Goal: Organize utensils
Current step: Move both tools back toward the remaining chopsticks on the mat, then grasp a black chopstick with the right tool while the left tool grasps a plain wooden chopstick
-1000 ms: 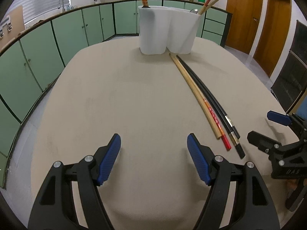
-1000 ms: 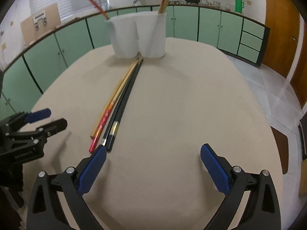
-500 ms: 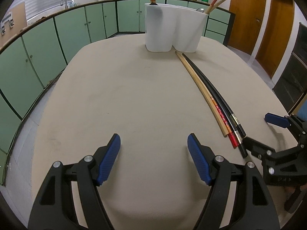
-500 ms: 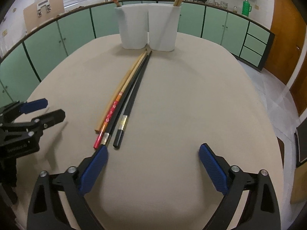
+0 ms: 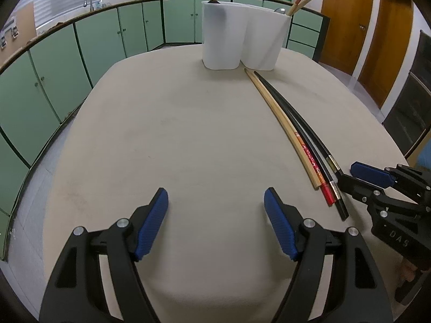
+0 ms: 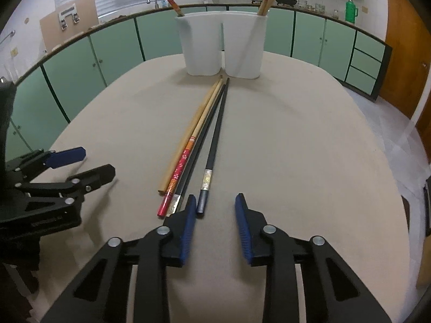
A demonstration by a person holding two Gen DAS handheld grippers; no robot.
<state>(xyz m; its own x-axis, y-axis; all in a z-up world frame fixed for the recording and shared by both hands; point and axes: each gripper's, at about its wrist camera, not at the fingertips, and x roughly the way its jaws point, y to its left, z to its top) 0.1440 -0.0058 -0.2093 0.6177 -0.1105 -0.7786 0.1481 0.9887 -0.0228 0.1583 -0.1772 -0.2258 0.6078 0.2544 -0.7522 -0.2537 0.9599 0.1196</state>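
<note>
Several chopsticks lie side by side on the beige table (image 5: 167, 134): a wooden one (image 6: 188, 140), a red patterned one (image 6: 180, 168) and two black ones with silver bands (image 6: 213, 145). Their far tips point at a white two-compartment holder (image 6: 223, 45), which has chopsticks standing in both compartments. My right gripper (image 6: 215, 199) sits at their near ends, its jaws closing. The rightmost black chopstick's end (image 6: 201, 205) lies between them, beside the left pad and apart from the right pad. My left gripper (image 5: 215, 196) stands open over bare table, left of the chopsticks (image 5: 296, 134).
The table's curved edge runs close on both sides. Green cabinets (image 5: 54, 80) line the room behind, and wooden doors (image 5: 347, 21) stand at the right. Each gripper shows in the other's view: right gripper (image 5: 347, 174), left gripper (image 6: 95, 162).
My right gripper's jaws have narrowed sharply and moved up to the chopsticks' near ends, so a black chopstick's end now lies between them. The left gripper has stayed as it was.
</note>
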